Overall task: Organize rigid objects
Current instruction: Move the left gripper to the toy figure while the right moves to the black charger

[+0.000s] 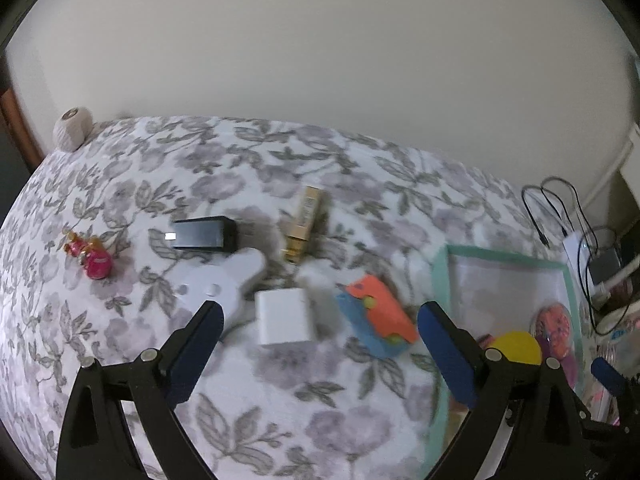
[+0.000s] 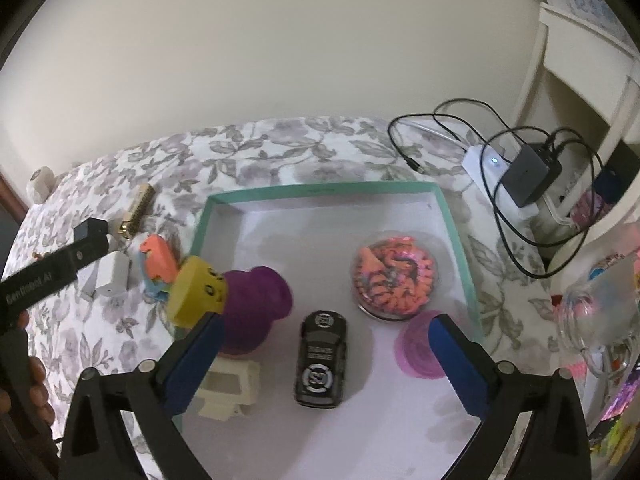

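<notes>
Here white charger (image 1: 285, 316) between left claw (image 1: 320, 332) fingers.

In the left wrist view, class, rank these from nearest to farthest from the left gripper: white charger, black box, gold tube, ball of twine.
1. White charger, just ahead, between the fingers.
2. Black box, ahead to the left.
3. Gold tube, ahead, centre; close to the box's rank.
4. Ball of twine, far left corner.

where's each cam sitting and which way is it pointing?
Left wrist: on the left gripper, open, above the floral cloth, facing the white block and orange toy; own fingers show.
Right wrist: on the right gripper, open, over the tray, facing the toy car; own fingers show.
Shared: tray, orange toy, white block.
</notes>
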`<state>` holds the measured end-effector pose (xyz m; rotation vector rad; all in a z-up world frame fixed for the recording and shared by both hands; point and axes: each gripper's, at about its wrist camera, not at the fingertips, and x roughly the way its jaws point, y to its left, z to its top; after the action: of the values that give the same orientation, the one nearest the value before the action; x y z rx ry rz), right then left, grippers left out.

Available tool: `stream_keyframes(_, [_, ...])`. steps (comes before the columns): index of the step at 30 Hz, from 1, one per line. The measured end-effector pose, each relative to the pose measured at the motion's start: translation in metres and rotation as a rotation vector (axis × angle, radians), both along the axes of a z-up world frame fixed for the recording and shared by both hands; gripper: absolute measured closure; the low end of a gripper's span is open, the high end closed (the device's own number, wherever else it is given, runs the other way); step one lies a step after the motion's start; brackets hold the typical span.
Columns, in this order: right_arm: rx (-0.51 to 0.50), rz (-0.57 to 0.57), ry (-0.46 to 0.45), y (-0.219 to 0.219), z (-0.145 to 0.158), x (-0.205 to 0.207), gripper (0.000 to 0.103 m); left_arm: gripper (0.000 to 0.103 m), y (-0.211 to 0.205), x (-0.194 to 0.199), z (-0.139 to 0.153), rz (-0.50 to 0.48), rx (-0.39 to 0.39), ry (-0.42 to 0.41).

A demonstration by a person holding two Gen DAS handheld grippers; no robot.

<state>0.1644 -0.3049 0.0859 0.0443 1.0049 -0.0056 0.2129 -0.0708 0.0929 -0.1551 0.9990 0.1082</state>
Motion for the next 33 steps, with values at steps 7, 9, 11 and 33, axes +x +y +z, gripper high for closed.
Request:
stream_keyframes(7, [0.038, 0.052, -0.066, 0.032, 0.014, -0.001, 0.000, 0.005, 0.067, -0.002, 0.007, 0.112, 0.009, -0.009])
stream_keyframes(9, [0.057, 0.069, -0.090, 0.044, 0.018, -0.001, 0.000, 0.005, 0.092, -0.004, 0.008, 0.159, 0.011, -0.014])
stream_keyframes(11, [0.065, 0.085, -0.104, 0.054, 0.021, 0.000, 0.000, 0.005, 0.121, -0.008, 0.006, 0.214, -0.003, -0.007])
stream_keyframes(33, [0.225, 0.332, -0.043, 0.233, -0.008, 0.058, 0.000, 0.005, 0.269, -0.027, -0.045, 0.432, -0.152, -0.015])
